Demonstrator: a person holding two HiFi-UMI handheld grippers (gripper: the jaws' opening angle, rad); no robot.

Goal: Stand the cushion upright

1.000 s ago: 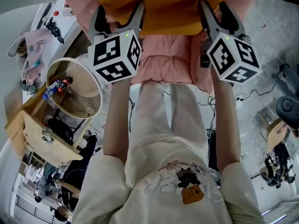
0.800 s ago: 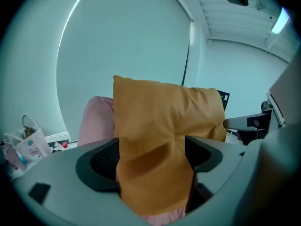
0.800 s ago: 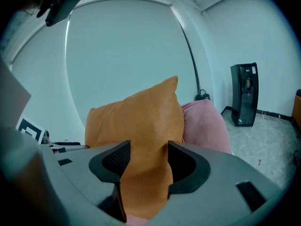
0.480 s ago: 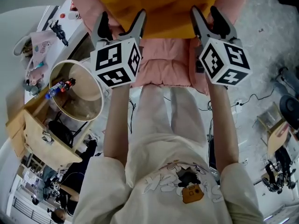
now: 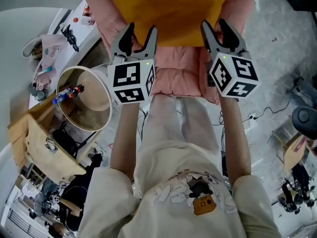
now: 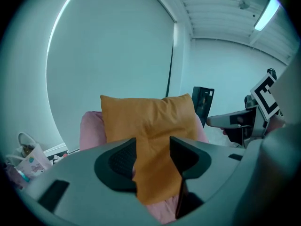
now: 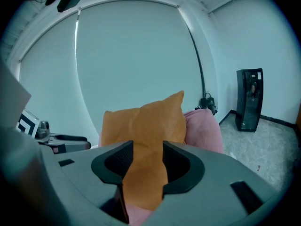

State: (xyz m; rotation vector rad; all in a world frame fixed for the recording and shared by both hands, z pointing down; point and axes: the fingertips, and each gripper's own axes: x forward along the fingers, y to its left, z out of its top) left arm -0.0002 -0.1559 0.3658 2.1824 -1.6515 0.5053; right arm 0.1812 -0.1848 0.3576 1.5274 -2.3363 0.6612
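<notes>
An orange cushion (image 5: pixel 168 9) leans upright against the back of a pink padded seat (image 5: pixel 176 73). My left gripper (image 5: pixel 141 31) is at the cushion's lower left edge. Its jaws have just been closing, and in the left gripper view the orange cushion (image 6: pixel 146 121) fabric is pinched between the left gripper's (image 6: pixel 153 149) pads. My right gripper (image 5: pixel 214 26) holds the lower right edge. The right gripper view shows the right gripper (image 7: pixel 148 157) shut on a fold of the cushion (image 7: pixel 146 121), with the pink seat (image 7: pixel 207 126) behind it.
A round tan bin (image 5: pixel 81 95) stands at the left beside a wooden box (image 5: pixel 39 143). Small toys lie on a white table (image 5: pixel 39 58). Cables (image 5: pixel 257 103) run over the floor at the right. A black appliance (image 7: pixel 249 98) stands by the far wall.
The left jaws have narrowed onto the cushion's fabric. Both grippers have drawn closer together and lifted the cushion's lower edge.
</notes>
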